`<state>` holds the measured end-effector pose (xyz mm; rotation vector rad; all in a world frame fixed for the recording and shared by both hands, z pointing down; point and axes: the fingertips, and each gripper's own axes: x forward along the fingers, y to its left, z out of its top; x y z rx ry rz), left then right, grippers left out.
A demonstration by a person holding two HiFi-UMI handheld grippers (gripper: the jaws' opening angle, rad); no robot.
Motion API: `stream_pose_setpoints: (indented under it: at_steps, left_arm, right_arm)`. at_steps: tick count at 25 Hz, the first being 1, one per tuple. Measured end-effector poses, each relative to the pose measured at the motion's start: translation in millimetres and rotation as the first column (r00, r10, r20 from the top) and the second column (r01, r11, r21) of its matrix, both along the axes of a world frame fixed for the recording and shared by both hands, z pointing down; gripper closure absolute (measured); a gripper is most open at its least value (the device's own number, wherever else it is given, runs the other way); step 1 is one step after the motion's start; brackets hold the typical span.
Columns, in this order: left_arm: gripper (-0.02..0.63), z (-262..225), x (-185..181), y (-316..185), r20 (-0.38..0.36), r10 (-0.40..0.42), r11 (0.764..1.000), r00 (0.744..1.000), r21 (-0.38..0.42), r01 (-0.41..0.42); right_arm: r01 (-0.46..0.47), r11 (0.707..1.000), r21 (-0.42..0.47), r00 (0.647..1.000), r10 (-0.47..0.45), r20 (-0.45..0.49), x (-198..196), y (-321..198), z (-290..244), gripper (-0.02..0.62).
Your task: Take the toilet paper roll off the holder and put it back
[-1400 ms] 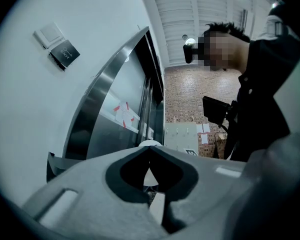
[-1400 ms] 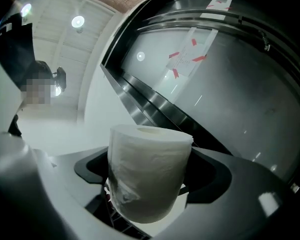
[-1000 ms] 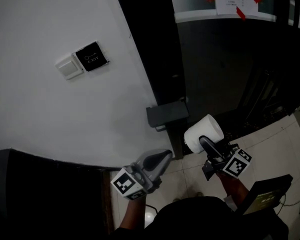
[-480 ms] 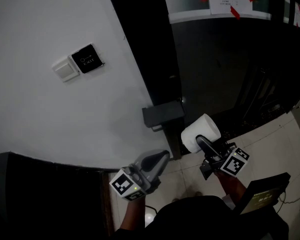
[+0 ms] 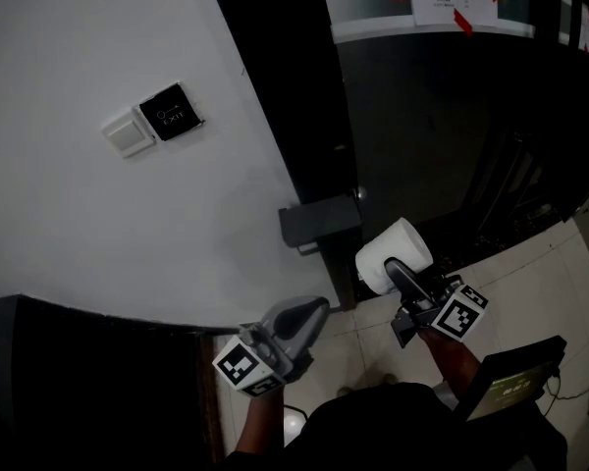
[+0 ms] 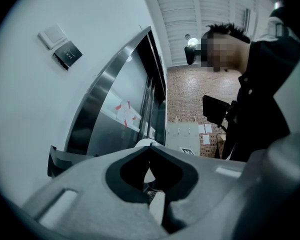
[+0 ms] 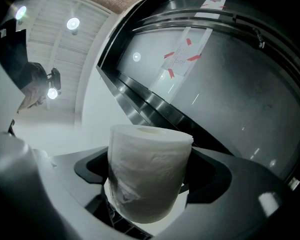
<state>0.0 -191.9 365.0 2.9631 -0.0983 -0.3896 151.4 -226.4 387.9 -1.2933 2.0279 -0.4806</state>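
White toilet paper roll (image 5: 397,255) sits clamped between the jaws of the right gripper (image 5: 400,271), off the dark wall holder (image 5: 319,224) and near it, at its 4 o'clock. The left gripper (image 5: 316,309), at the holder's 6 o'clock, has its jaws together on nothing.

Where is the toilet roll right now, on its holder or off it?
Off: the toilet roll is clamped in the right tongs, beside the dark wall holder.
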Motion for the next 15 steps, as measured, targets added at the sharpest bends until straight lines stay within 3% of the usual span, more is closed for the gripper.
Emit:
stream_pose_setpoints:
  at_steps: [10,12,15]
  left_arm:
    - [0.609,4.2,-7.4,2.3,0.018,-0.035,0.999,0.999,-0.012,0.035]
    - [0.609,4.0,-8.8,1.9,0.022,-0.047,0.999,0.999,-0.016,0.048]
    - [0.609,6.2,-10.1,-0.5,0.037,-0.064,0.998,0.997,-0.017,0.065]
  right_arm:
    - [0.008,1.000,-0.010,1.000,-0.008,0.028,4.0,-7.6,4.5,0.146]
    - [0.011,1.000,-0.019,0.997,-0.010,0.072,9.1,-11.0,9.3,0.146]
    - [0.009,0.999,-0.031,0.976,-0.002,0.216,24.8,-21.4,20.6,0.146]
